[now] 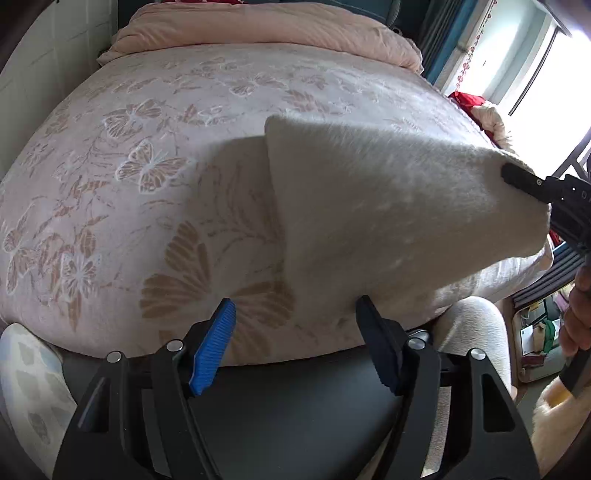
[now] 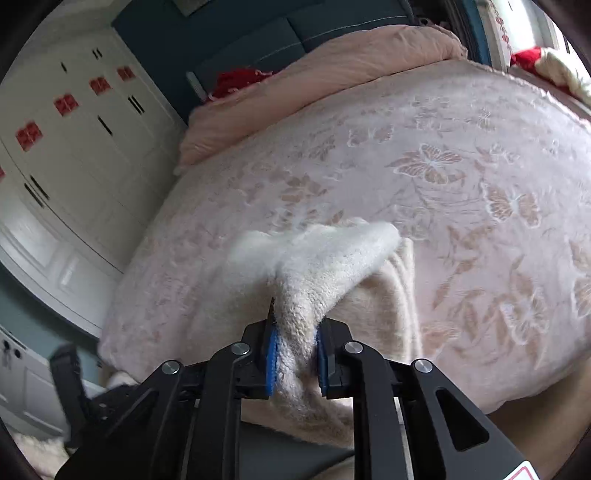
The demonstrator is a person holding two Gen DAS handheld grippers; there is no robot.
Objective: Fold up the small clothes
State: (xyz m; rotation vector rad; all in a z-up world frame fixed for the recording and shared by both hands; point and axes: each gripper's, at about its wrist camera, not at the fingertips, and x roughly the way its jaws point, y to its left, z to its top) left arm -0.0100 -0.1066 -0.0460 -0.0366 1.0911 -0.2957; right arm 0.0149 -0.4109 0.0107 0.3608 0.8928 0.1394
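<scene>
A cream fleecy garment [image 1: 388, 206] hangs lifted over the bed, stretched out to the right. My right gripper [image 2: 295, 325] is shut on a bunched fold of the cream garment [image 2: 325, 254], which rises between its blue pads. In the left wrist view, the right gripper [image 1: 524, 184] pinches the garment's right corner. My left gripper [image 1: 295, 306] is open below the garment's lower edge. Its right finger [image 1: 376, 332] is close to the hanging edge, and the pads do not press on the cloth.
The bed carries a pink bedspread [image 1: 129, 192] with a butterfly pattern. A folded pink quilt [image 1: 258, 26] lies at the head. A white wardrobe [image 2: 74, 147] stands to the left of the bed, a bright window [image 1: 546, 74] to the right. A person's light trouser leg [image 1: 472, 332] is near the bed edge.
</scene>
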